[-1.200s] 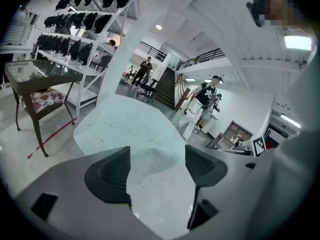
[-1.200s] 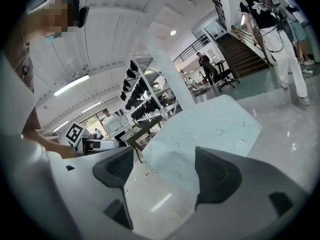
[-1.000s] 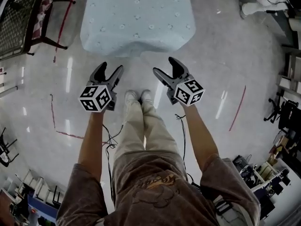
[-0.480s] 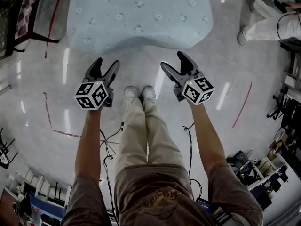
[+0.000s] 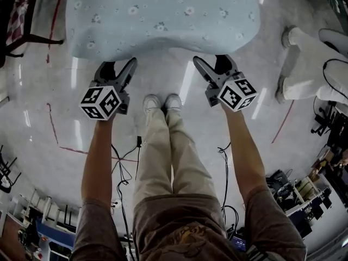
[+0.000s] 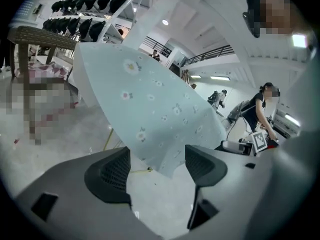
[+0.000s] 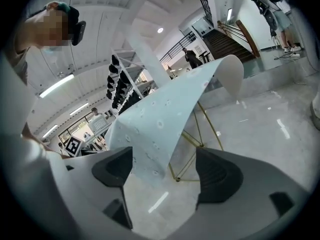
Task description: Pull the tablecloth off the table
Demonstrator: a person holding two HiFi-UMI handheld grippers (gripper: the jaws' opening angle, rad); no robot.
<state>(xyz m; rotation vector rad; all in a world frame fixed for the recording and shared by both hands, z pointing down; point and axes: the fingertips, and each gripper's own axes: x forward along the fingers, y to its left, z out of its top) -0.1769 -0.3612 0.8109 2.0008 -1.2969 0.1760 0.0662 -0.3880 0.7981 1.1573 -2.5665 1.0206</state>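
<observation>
Glossy grey floor [image 5: 32, 91], red tape lines; pale blue flowered tablecloth [image 5: 163, 15] covers table, top of head view. Left gripper [image 5: 118, 67] and right gripper [image 5: 213, 63] at its near edge. Left gripper view: jaws wide, cloth corner between, ungripped. Right gripper view: jaws wide, cloth edge ahead, gold table legs [image 7: 197, 134] behind.

Spread across a table, a pale blue fabric tablecloth [image 5: 163, 18] dotted with small white flowers covers the whole top, its near edge and corners hanging loose above the table's thin yellow metal legs [image 7: 210, 125].
</observation>
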